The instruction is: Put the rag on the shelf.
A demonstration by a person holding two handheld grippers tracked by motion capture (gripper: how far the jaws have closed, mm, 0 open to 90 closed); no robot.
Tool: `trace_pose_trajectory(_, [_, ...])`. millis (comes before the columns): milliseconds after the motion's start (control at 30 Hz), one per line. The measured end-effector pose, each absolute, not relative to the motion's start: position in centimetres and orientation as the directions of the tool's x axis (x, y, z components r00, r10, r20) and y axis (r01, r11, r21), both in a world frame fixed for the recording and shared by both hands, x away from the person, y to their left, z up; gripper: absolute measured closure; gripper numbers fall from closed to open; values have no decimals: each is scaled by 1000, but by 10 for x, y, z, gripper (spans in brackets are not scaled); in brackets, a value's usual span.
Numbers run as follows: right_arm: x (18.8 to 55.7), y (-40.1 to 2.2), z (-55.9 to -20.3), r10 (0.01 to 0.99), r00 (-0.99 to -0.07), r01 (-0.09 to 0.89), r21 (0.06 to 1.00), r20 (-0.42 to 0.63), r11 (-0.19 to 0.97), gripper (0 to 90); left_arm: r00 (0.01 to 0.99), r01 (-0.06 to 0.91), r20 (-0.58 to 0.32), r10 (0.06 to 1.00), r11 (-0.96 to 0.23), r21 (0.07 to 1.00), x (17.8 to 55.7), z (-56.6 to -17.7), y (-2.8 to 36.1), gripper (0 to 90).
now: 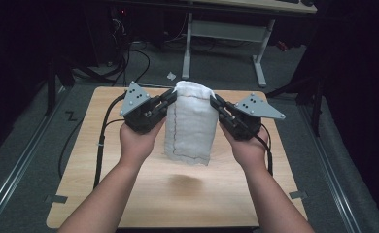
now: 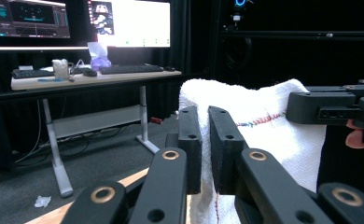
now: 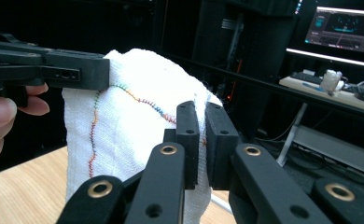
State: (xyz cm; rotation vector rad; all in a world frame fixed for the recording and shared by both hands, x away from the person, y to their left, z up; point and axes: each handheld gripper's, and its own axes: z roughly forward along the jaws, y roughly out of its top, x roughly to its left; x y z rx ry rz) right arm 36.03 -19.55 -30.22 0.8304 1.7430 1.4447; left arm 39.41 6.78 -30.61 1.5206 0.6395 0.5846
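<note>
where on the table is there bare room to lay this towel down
The towel hangs off the table, pinched at its top corners by the left gripper and right gripper. Bare wood lies under it, between the two forearms, and along the far edge behind it. The strips outside each forearm are free but narrow. It is crowded only around the hands.
</note>
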Motion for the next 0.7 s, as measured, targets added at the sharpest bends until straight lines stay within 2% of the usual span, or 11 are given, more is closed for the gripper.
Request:
trace_pose_trajectory(367, [389, -203, -292, 847, -525, 60, 989, -83, 134, 858, 713, 79, -38, 700, -26, 997, 427, -294, 60, 842])
trace_pose_trajectory(567, [417, -209, -289, 849, -527, 89, 992, -28, 88, 857, 707, 76, -14, 707, -56, 995, 447, -291, 56, 841])
trace_pose_trajectory(633, [425, -211, -288, 846, -532, 81, 993, -28, 84, 857, 707, 108, -45, 706, -44, 993, 457, -289, 58, 841])
trace_pose_trajectory(700, [437, -212, -289, 841, -540, 110, 992, 7, 62, 857, 701, 115, -37, 712, -61, 992, 464, -288, 57, 841])
